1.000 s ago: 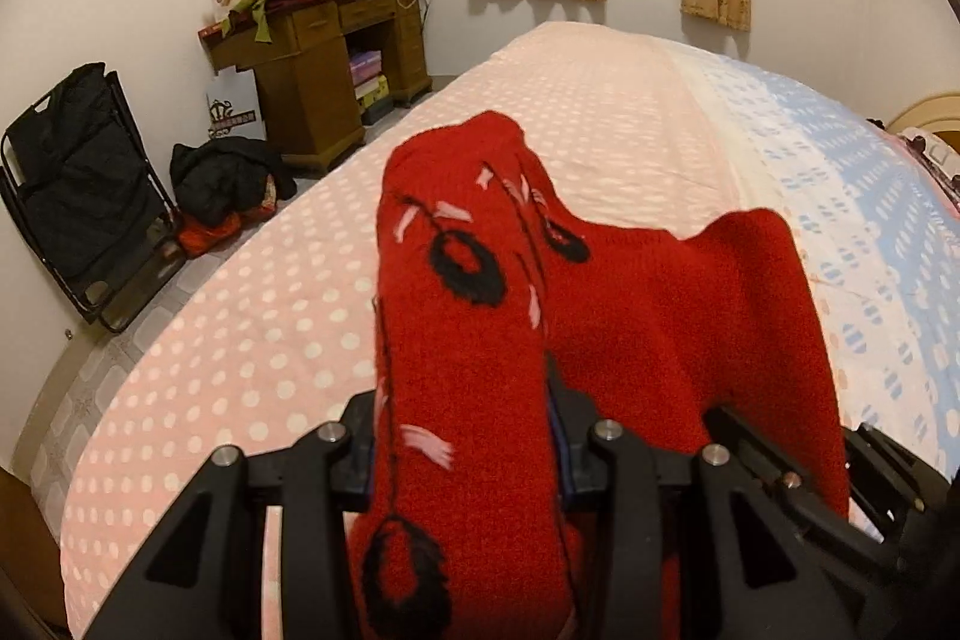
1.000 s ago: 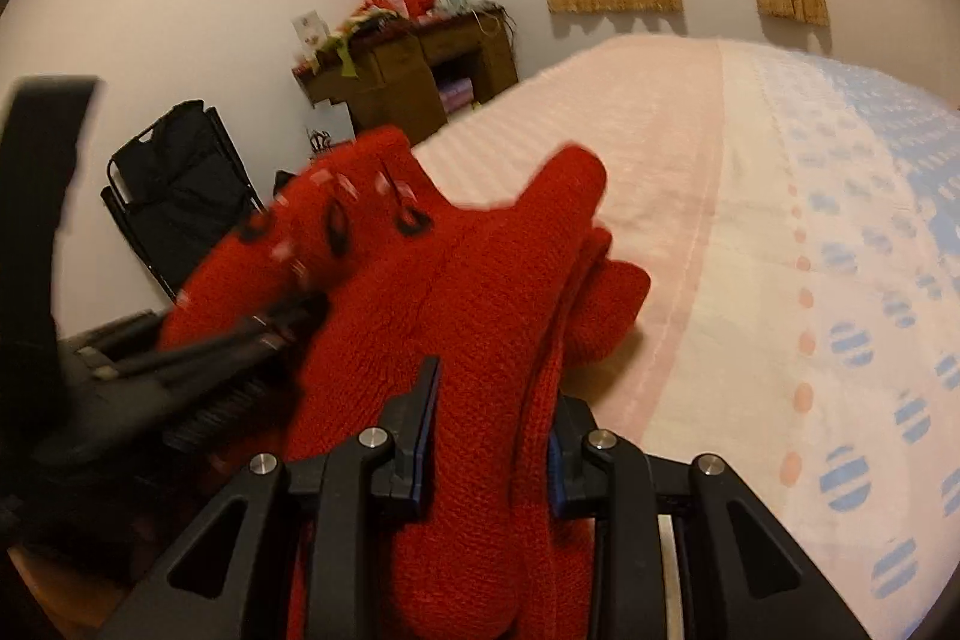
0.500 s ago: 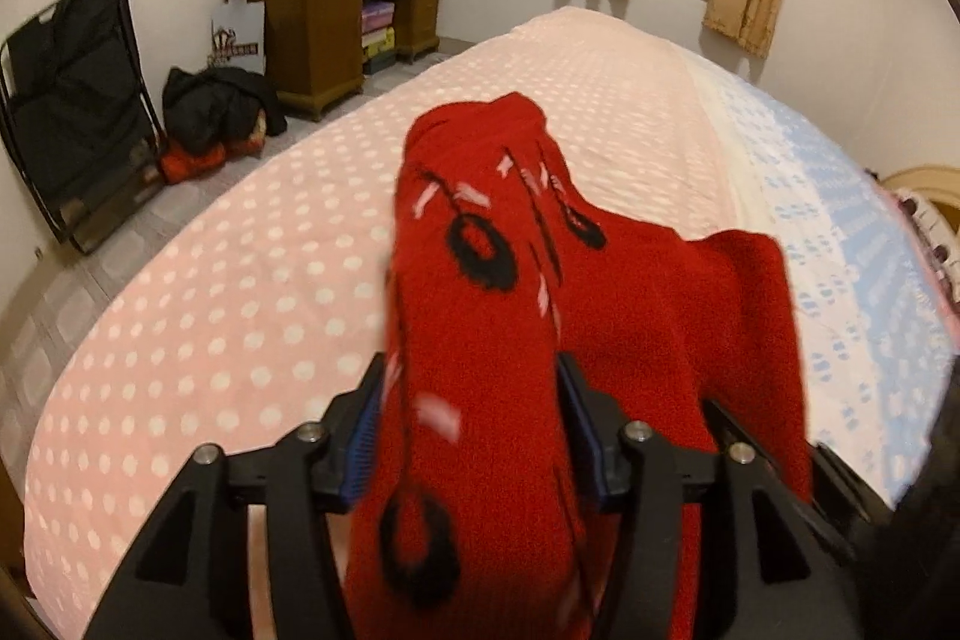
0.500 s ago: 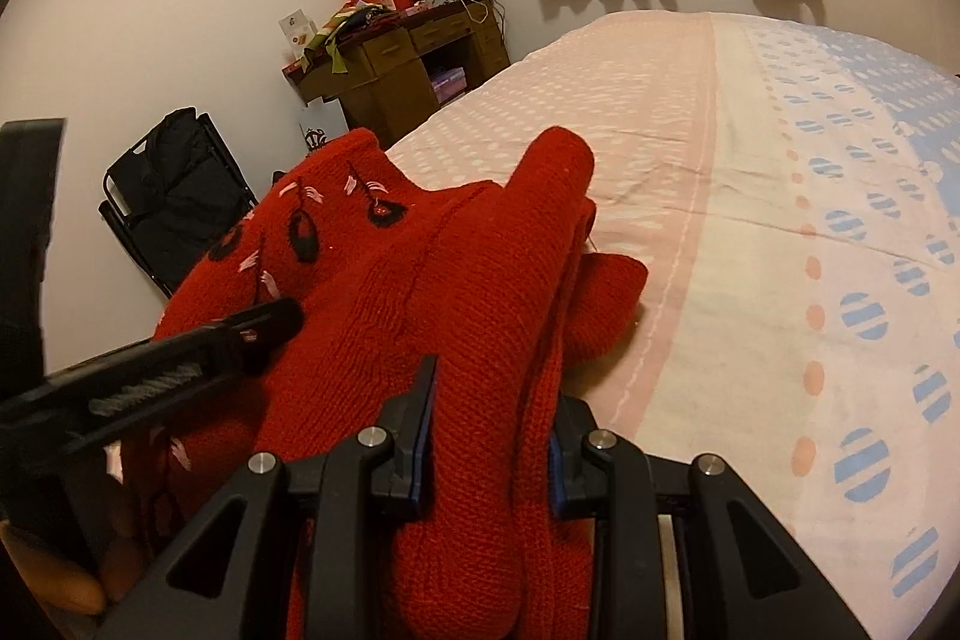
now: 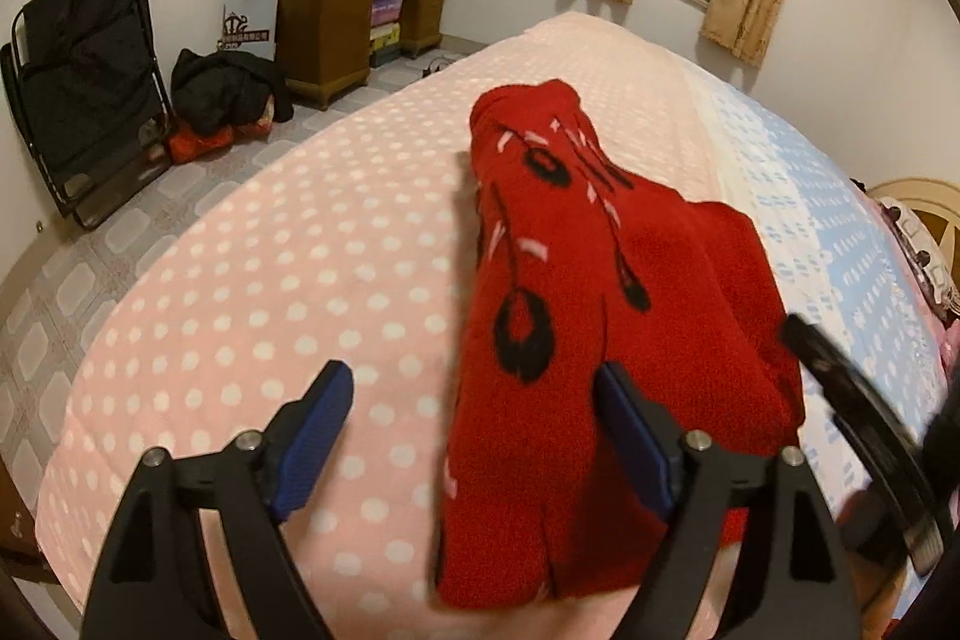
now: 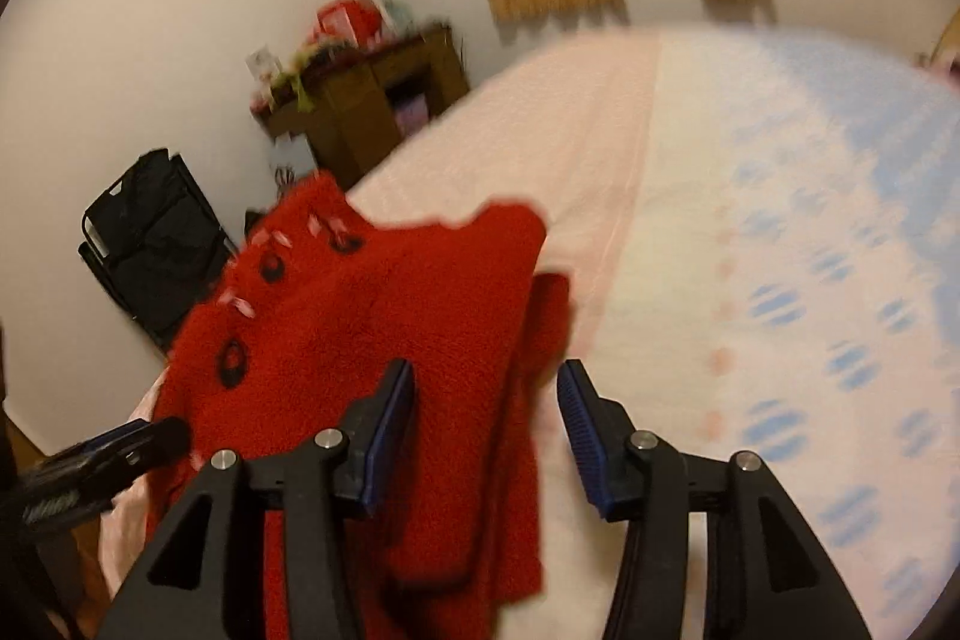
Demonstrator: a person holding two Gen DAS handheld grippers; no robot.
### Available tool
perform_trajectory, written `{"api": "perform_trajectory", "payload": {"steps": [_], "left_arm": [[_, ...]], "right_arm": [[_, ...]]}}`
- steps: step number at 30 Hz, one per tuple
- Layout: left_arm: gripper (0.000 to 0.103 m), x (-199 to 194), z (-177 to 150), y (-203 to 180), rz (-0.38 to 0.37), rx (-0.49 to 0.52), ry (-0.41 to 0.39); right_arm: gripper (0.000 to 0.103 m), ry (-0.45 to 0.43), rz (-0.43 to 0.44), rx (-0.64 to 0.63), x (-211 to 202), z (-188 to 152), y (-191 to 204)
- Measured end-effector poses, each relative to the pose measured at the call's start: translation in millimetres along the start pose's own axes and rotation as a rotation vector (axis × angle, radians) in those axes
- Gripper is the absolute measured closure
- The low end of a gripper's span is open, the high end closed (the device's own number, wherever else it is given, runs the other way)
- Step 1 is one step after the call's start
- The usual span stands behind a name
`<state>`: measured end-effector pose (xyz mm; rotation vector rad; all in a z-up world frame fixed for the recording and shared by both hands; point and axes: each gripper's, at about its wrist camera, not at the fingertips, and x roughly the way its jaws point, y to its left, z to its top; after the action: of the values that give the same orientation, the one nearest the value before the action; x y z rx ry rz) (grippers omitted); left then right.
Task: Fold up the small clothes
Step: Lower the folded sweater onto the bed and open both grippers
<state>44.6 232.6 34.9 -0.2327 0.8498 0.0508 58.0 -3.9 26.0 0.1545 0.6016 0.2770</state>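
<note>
Both tools spread wide, sweater (image 5: 600, 340) let go on the bed (image 5: 300, 280).
The left tool (image 5: 474, 412) and right tool (image 6: 486, 424) are best withdrawn toward 6 o'clock, so the fold is not dragged.

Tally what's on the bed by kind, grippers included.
Red sweater: 1
Grippers: 2, left gripper and right gripper, both open
Bed: 1
Total: 4
</note>
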Motion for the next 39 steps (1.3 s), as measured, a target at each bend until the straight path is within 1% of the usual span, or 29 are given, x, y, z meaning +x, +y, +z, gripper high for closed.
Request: {"api": "perform_trajectory", "payload": {"steps": [1, 2, 3, 4, 6, 7, 8, 9, 10, 11, 12, 13, 17, 19, 21, 23, 25, 27, 29, 31, 33, 36, 39], "left_arm": [[0.017, -1, -3, 1, 0.007, 0.001, 0.003], [0.017, -2, -5, 2, 0.01, 0.001, 0.002], [0.017, -3, -9, 3, 0.014, -0.002, 0.001], [0.016, -4, -11, 4, 0.018, -0.004, -0.002], [0.015, 1, -13, -1, 0.076, 0.029, -0.01], [0.015, 6, -14, -4, 0.104, 0.048, -0.01], [0.014, 9, -15, -3, 0.113, 0.052, -0.011], [0.012, 12, -16, -2, 0.115, 0.045, -0.013], [0.008, 15, -17, 1, 0.118, 0.029, -0.012], [0.006, 19, -17, 4, 0.118, 0.012, -0.006], [0.006, 21, -17, 7, 0.107, -0.005, -0.006], [0.005, 22, -17, 9, 0.106, -0.01, -0.007], [0.004, 21, -20, 3, 0.144, 0.017, -0.04], [0.004, 21, -22, 3, 0.149, 0.015, -0.043], [0.007, 19, -21, 4, 0.13, 0.001, -0.022], [0.016, 13, -22, 3, 0.104, 0.018, -0.002], [0.017, 4, -26, -3, 0.119, 0.065, -0.005], [0.017, -4, -34, -9, 0.139, 0.107, -0.015], [0.017, -10, -40, -11, 0.142, 0.13, -0.015], [0.017, -15, -46, -10, 0.132, 0.128, -0.003], [0.017, -21, -50, -9, 0.12, 0.123, 0.006], [0.017, -32, -59, -13, 0.111, 0.14, 0.002], [0.017, -38, -67, -18, 0.111, 0.161, 0.008]], "right_arm": [[0.064, -0.007, 0.0, -0.049, -8, -2, 6], [0.087, 0.008, 0.005, -0.107, -14, -6, 15], [0.09, 0.028, 0.024, -0.149, -18, -10, 23], [0.09, 0.033, 0.052, -0.162, -22, -14, 29], [0.09, 0.061, 0.11, -0.176, -22, -22, 42], [0.09, 0.077, 0.122, -0.18, -19, -25, 46], [0.09, 0.106, 0.125, -0.19, -13, -29, 51], [0.09, 0.137, 0.109, -0.206, -5, -36, 54], [0.09, 0.165, 0.091, -0.22, 3, -42, 57], [0.09, 0.183, 0.079, -0.229, 10, -48, 58], [0.09, 0.154, 0.076, -0.237, 10, -52, 59], [0.09, 0.147, 0.072, -0.245, 10, -53, 60], [0.09, 0.133, 0.079, -0.245, 11, -54, 57], [0.09, 0.127, 0.076, -0.248, 11, -56, 58], [0.09, 0.133, 0.065, -0.259, 12, -55, 61], [0.09, 0.146, 0.059, -0.265, 9, -55, 63], [0.089, 0.177, 0.045, -0.28, 8, -52, 66], [0.089, 0.23, 0.014, -0.294, 2, -48, 71], [0.089, 0.274, 0.0, -0.265, -4, -45, 71], [0.089, 0.309, 0.011, -0.189, -14, -44, 65], [0.089, 0.322, 0.023, -0.109, -22, -47, 56], [0.089, 0.317, 0.039, -0.013, -37, -53, 48], [0.089, 0.292, 0.043, 0.06, -50, -62, 44]]}}
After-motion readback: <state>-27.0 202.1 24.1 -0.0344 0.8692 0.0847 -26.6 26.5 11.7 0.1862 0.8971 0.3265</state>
